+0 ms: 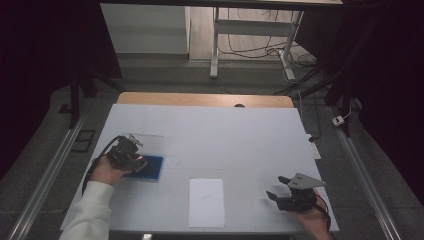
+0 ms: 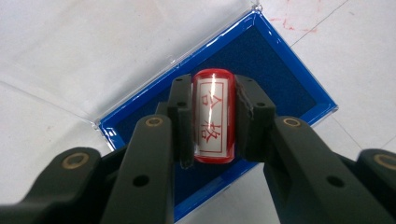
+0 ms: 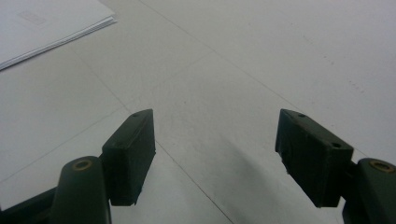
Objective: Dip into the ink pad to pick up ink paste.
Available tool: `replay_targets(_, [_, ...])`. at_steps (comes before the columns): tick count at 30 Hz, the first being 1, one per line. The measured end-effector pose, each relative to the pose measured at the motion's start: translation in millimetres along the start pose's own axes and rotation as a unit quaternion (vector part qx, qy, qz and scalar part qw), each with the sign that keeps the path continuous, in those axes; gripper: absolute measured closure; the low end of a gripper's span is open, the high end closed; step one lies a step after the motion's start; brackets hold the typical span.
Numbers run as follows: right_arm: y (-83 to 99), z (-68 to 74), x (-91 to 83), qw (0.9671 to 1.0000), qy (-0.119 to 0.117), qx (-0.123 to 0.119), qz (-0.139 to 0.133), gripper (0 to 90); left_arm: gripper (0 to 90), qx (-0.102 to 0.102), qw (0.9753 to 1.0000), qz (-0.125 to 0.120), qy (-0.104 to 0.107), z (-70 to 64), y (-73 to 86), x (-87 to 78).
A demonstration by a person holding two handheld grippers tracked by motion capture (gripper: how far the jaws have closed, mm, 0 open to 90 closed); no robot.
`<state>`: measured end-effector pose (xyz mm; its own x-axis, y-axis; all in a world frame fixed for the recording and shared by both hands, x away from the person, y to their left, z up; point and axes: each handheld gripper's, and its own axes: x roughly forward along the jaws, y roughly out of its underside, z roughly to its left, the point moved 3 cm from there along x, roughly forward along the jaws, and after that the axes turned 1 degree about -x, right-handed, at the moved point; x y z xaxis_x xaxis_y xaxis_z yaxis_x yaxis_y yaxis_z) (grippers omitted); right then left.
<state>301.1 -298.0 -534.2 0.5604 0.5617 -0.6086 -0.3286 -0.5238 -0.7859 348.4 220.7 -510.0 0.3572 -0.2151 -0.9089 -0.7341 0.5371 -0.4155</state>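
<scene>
A red stamp (image 2: 213,116) with a white face and red characters sits between the jaws of my left gripper (image 2: 213,122), which is shut on it just above a blue ink-pad case (image 2: 280,74). The case's clear lid (image 1: 146,144) lies open behind it. In the high view the left gripper (image 1: 136,159) hovers over the blue case (image 1: 150,168) at the table's left. A stack of white paper (image 1: 206,202) lies near the front middle. My right gripper (image 1: 276,188) rests open at the front right, its jaws wide apart over bare table (image 3: 224,93) with the paper (image 3: 42,23) at the far left.
The white table (image 1: 225,135) ends in a wooden strip (image 1: 200,99) at the back. Beyond it stand a white cabinet (image 1: 145,30) and a desk frame (image 1: 250,30) with cables on the floor. Metal rails run along both sides.
</scene>
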Motion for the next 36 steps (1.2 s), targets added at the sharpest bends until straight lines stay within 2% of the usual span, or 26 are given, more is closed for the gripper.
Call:
replay_targets(8, [-0.9, 1.6, -1.7, 1.0000, 0.002, -0.001, -0.001, 28.1, 71.1, 0.009, 0.9999, -0.002, -0.007, -1.9, 0.2, 1.2])
replay_targets(12, [-0.9, 0.8, -0.8, 1.0000, -0.002, 0.001, -0.003, 28.1, 71.1, 0.006, 0.9999, -0.010, 0.006, 1.6, 2.2, 1.4])
replay_targets(21, [-0.8, 0.4, -1.2, 1.0000, -0.002, 0.000, -0.003, 28.1, 71.2, 0.007, 0.9998, -0.012, 0.014, 3.9, 3.3, 1.5])
replay_targets(27, [-0.6, -1.6, -2.5, 0.9998, -0.007, 0.013, -0.010, 28.1, 71.1, 0.008, 0.9998, -0.013, 0.011, 2.8, 2.9, 1.9])
replay_targets(33, [-0.5, -2.3, -4.1, 0.9999, -0.003, 0.012, -0.008, 28.1, 70.9, 0.014, 0.9997, -0.019, 0.000, -0.3, 3.9, 0.7])
replay_targets(35, [-0.7, -1.6, -3.5, 0.9999, -0.005, 0.011, -0.012, 28.1, 70.8, 0.014, 0.9994, -0.032, 0.006, 2.0, 4.4, -3.0])
replay_targets(36, [-0.7, -1.5, -3.7, 0.9999, -0.004, 0.010, -0.011, 28.1, 70.7, 0.014, 0.9994, -0.029, 0.008, 2.7, 4.7, -3.9])
